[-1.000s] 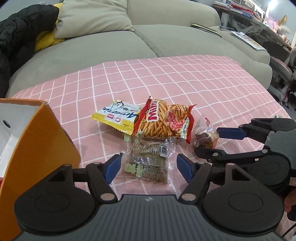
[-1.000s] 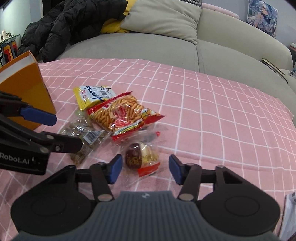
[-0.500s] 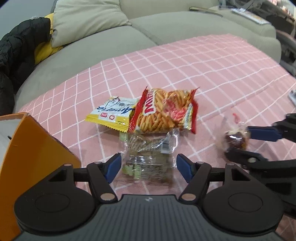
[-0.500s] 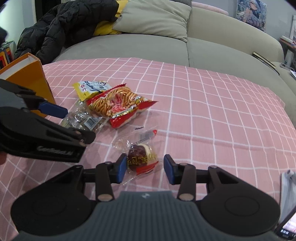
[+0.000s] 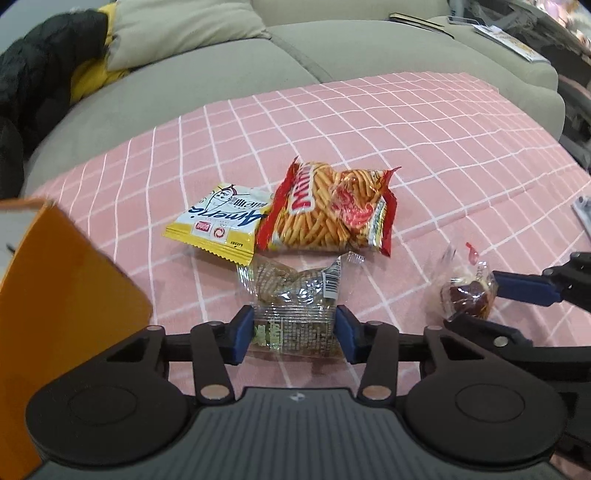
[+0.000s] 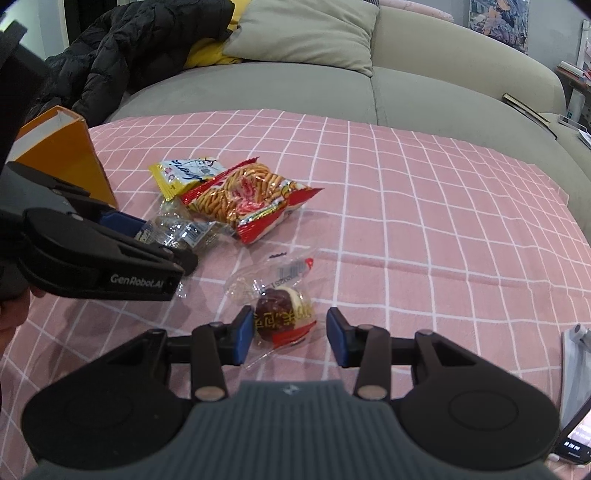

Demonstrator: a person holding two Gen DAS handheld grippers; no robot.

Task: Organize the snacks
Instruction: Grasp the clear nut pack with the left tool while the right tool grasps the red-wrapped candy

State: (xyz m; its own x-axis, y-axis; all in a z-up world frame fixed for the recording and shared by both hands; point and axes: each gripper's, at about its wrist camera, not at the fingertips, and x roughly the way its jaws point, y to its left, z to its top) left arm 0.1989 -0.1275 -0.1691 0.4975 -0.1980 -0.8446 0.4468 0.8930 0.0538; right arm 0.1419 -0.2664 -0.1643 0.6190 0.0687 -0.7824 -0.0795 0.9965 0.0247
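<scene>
A clear packet of greenish snacks (image 5: pixel 295 314) lies at the near edge of a small pile, and the left tongs (image 5: pixel 294 332) are closing around it, both blue pads against the wrapper's sides. To its right, well apart from the pile, a clear-wrapped round brown-and-white sweet (image 6: pixel 284 315) sits between the pads of the right tongs (image 6: pixel 290 334); these stand narrowly parted, the left pad touching the wrapper and the right pad with a gap beside it, so a firm hold cannot be told. Red print on the sweet's wrapper is too small to read. Behind the clear packet lie a red bag of snack sticks (image 5: pixel 328 214), lettered in white but not legible, and a yellow-and-white sachet (image 5: pixel 221 225) reading "Ameria" or similar. The left tongs' casing reads "GenRobot.AI". An orange box (image 6: pixel 62 155) stands at the left. Everything rests on a pink checked cloth (image 6: pixel 424 206) over a bench, before a grey-green sofa (image 6: pixel 295 92) holding a cushion (image 6: pixel 310 33) and a black jacket (image 6: pixel 140 48).
</scene>
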